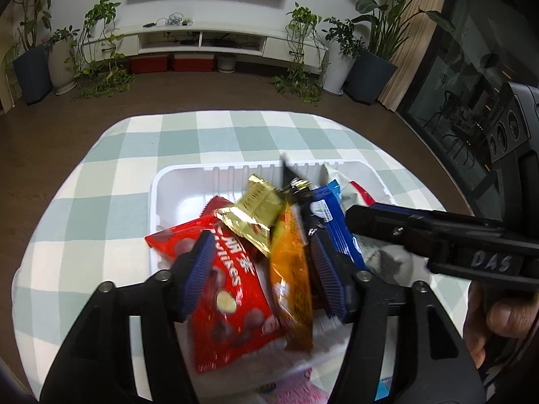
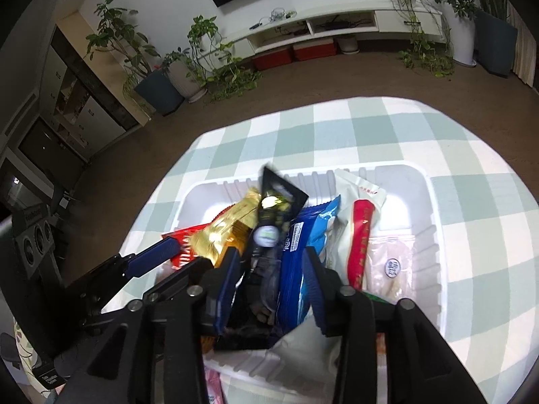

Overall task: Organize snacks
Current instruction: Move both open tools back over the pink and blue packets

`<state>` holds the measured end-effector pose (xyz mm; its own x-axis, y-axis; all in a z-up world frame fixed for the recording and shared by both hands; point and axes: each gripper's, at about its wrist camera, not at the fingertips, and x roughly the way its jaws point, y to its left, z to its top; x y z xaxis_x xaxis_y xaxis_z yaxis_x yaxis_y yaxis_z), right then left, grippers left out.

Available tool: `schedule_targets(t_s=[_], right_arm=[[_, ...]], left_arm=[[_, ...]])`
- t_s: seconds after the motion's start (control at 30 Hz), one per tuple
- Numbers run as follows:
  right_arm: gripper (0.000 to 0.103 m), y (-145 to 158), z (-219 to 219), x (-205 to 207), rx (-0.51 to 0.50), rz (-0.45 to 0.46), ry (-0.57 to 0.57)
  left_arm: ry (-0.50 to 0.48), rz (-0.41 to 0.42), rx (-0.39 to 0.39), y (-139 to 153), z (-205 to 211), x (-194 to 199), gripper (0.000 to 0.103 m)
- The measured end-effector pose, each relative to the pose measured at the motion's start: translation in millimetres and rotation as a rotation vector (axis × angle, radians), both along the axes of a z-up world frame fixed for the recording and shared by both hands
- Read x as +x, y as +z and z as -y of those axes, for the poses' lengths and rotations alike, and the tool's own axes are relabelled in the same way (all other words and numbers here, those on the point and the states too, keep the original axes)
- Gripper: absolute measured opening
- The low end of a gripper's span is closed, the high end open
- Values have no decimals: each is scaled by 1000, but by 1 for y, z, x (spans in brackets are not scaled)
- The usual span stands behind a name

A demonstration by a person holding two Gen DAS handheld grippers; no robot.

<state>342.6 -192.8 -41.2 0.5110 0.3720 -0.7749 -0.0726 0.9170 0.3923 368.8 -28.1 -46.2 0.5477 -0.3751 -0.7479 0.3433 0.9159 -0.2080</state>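
Clear biscuit bag (image 2: pixel 392 266): right view only

Snack packets (image 1: pixel 235 269) crowded in white tray (image 1: pixel 161 188)

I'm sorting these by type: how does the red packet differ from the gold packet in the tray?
The red packet is matte red with white lettering and pictured round sweets; the gold packet is shiny foil with no picture that I can make out. The red packet looks larger and reaches the tray's near edge; the gold packet sits further back, partly on top of it. Both are sealed and in the white tray.
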Motion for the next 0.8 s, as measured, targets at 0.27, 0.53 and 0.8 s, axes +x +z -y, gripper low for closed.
schedule_targets(t_s=[0.27,0.53,0.8], right_arm=[[90,42,28,-62,97,106,-75],[99,48,46,-144,140,145,-132],[99,19,44,-209,134,91,-163]], left_arm=[[26,76,8,35,-11,-59,102],[35,132,57,56,-7,-125,103],[44,140,80,56,-7,-180,103]])
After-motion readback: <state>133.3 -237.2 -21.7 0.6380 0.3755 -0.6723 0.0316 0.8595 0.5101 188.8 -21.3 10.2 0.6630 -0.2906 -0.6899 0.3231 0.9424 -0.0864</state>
